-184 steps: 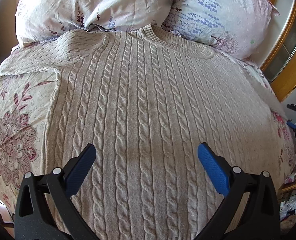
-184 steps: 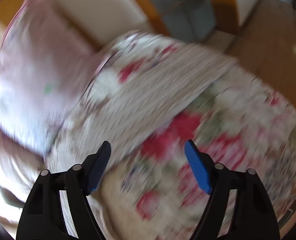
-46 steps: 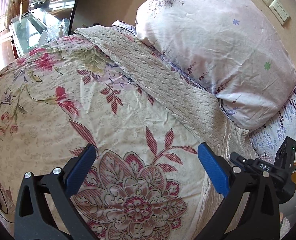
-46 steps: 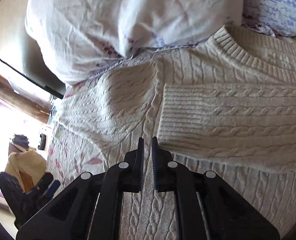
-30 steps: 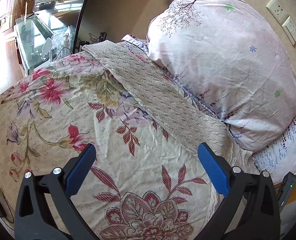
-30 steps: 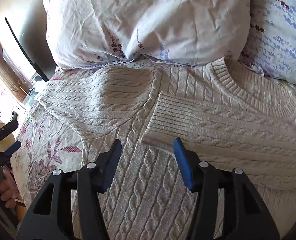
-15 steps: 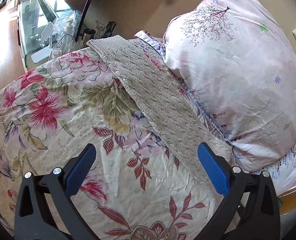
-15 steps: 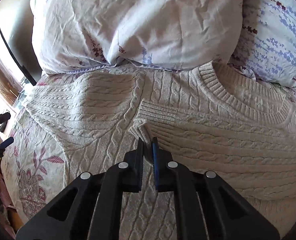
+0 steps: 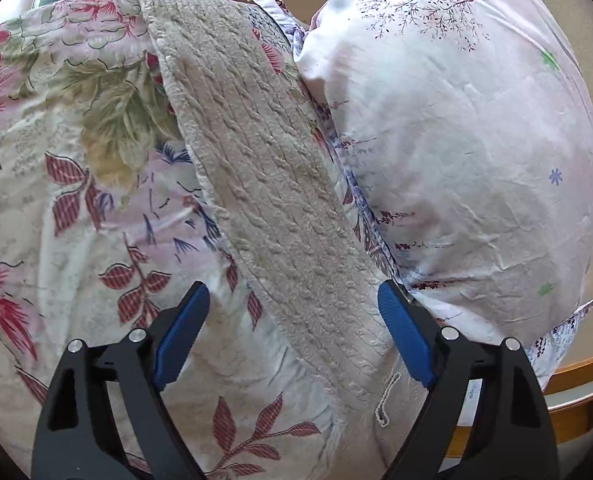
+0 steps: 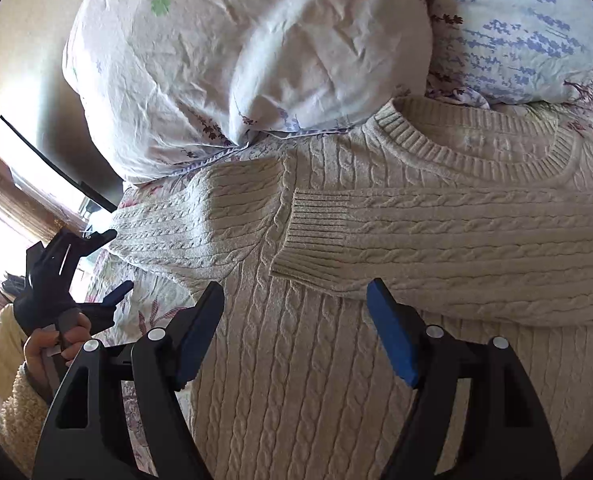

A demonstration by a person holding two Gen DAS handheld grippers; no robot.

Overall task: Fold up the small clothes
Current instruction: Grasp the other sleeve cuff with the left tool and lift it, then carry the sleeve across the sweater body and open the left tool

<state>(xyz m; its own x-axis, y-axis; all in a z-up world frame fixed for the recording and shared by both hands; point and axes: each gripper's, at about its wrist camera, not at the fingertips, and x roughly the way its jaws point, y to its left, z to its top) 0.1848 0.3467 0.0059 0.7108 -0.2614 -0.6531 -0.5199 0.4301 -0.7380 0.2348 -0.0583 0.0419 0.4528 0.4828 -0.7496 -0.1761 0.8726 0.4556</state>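
Note:
A cream cable-knit sweater point(image 10: 336, 380) lies flat on the bed, its neck toward the pillows. One sleeve is folded across the chest, and its ribbed cuff point(image 10: 316, 232) lies just beyond my right gripper point(image 10: 295, 292). That gripper's jaws are opening and hold nothing. The other sleeve point(image 9: 264, 184) stretches out straight over the floral bedspread beside a pillow. My left gripper point(image 9: 292, 296) hovers over this sleeve near the shoulder. Its jaws are closing, the sleeve lies between them, and the pads do not press on it.
Two pale printed pillows point(image 10: 236, 60) point(image 10: 528, 32) lie at the head of the bed, one of them point(image 9: 456, 152) right beside the stretched sleeve. The floral bedspread point(image 9: 76, 200) spreads to the left. A hand in a fleecy cuff point(image 10: 52, 344) holds the other gripper at the left edge of the right wrist view.
The right gripper, shut on the folded sleeve's cuff half a second ago, has opened and the cuff lies flat on the chest. The left gripper has come lower over the stretched sleeve and its jaws have narrowed.

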